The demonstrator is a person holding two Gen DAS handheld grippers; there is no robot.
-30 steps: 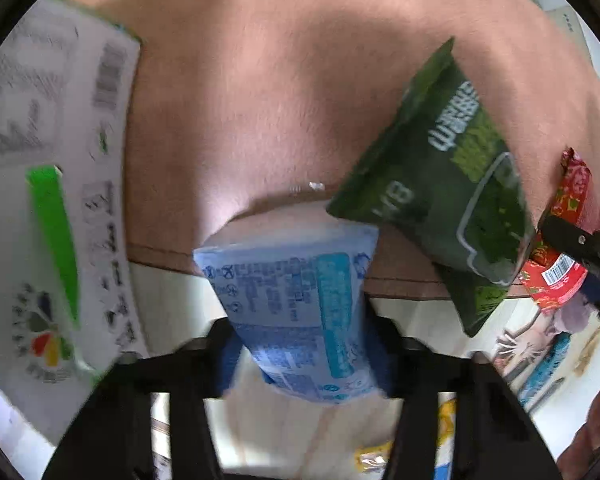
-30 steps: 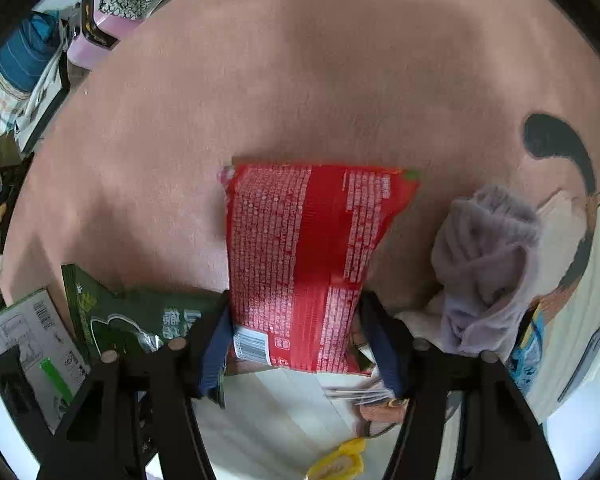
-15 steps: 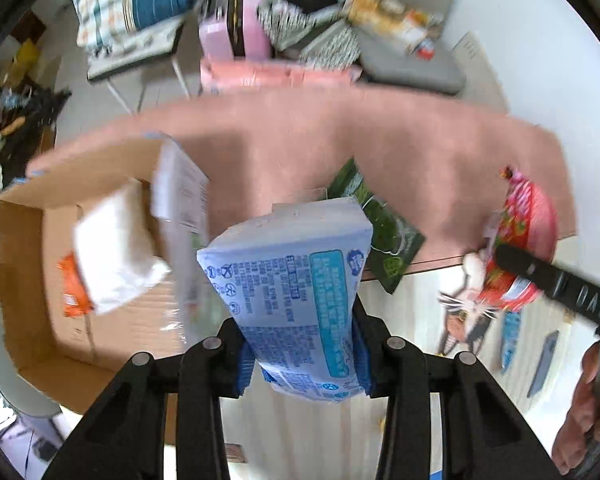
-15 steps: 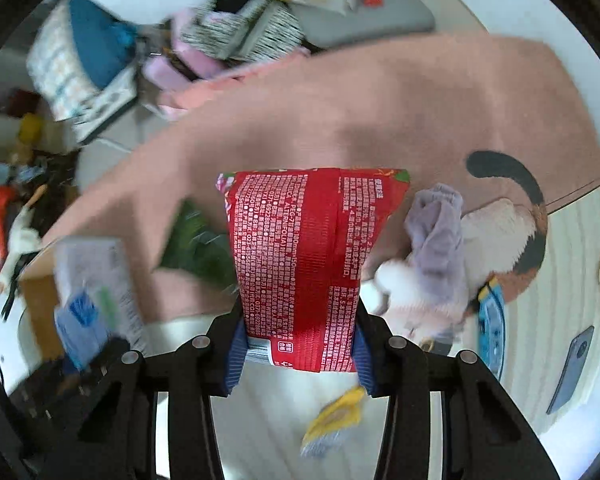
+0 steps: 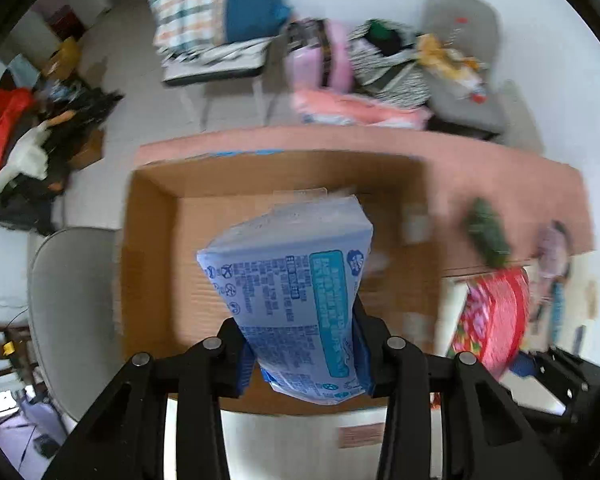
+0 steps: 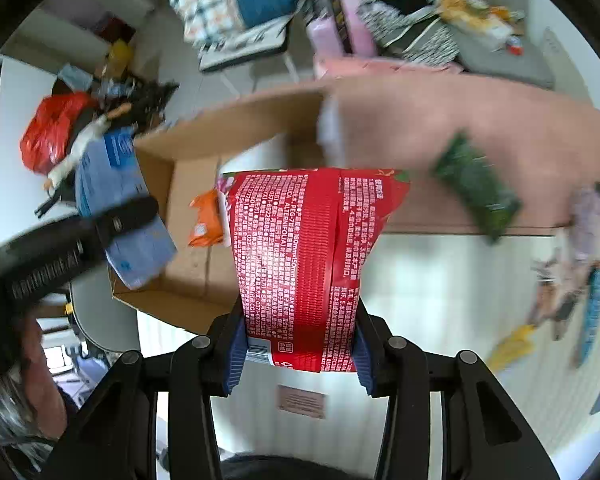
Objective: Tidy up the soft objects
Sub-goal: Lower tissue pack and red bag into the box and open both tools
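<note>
Above the open cardboard box (image 5: 148, 264): left gripper (image 5: 304, 354) clamps a blue tissue pack (image 5: 296, 300) for dropping in; beside it, right gripper (image 6: 300, 344) pinches a red packet (image 6: 304, 256), likely box-bound.

**A lived-in room at home**

You're working on the floor of a cluttered home. A pink rug (image 5: 500, 176) lies over pale floorboards (image 6: 440, 280), and folded checked bedding (image 5: 196, 12) sits on a chair. Along the wall are heaped clothes (image 6: 412, 28), a grey cushion (image 5: 460, 24) and a red plastic bag (image 6: 56, 128).
</note>
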